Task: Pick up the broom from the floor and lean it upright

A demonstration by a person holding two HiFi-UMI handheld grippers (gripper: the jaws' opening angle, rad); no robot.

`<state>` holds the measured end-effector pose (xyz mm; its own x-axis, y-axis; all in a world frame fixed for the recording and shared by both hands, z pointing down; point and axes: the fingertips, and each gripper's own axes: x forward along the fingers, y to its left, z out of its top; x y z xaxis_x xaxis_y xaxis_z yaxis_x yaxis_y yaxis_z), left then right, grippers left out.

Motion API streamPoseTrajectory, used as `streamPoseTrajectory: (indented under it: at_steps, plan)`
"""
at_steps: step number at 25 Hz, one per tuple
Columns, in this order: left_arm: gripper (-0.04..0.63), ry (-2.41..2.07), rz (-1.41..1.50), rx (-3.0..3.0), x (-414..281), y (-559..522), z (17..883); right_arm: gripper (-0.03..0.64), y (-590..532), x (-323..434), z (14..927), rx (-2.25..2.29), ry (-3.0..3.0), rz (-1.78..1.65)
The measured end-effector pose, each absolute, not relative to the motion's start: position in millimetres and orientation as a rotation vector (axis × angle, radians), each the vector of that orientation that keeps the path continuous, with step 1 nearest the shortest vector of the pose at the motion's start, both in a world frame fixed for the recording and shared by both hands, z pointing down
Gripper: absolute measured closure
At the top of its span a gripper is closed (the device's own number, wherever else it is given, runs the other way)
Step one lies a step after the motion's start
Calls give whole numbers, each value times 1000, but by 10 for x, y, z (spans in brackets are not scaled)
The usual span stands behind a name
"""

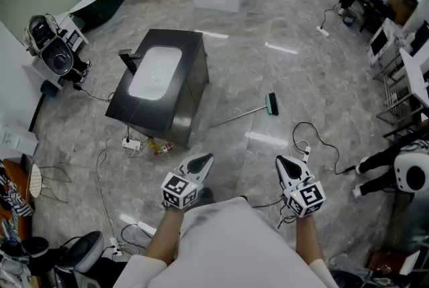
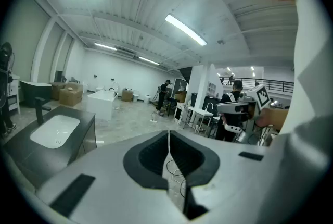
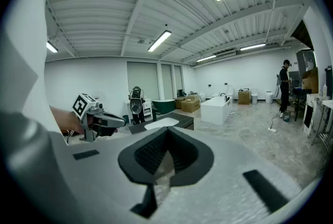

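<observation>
Head view only: broom [image 1: 251, 111] lies flat on floor [image 1: 301, 79], right of dark sink cabinet [image 1: 191, 96], well ahead of both grippers. Left gripper [image 1: 202, 161] and right gripper [image 1: 283, 163] both clenched, nothing between them.

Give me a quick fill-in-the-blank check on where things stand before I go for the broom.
1. The broom lies flat on the ____, not yet picked up.
2. The left gripper and the right gripper both have their jaws ____, with nothing between them.
3. The broom's handle end lies close to the dark cabinet, whose top holds a white ____.

Missing words: floor; shut; sink
</observation>
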<state>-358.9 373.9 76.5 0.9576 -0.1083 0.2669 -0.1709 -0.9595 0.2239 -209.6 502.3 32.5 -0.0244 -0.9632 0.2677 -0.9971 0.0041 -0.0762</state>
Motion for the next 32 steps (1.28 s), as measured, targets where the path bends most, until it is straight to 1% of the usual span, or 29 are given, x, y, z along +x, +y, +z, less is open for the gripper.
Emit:
streamPoseTrajectory:
  at_steps: [15,32]
  plan:
    - [584,-244,390,2862,-3557,3986,819,617,5240,-1989,419,2096,-2136,393]
    - [584,-298,410,2833,-3175,4422,974,617,5645,-1568,659,2024,-2139,432]
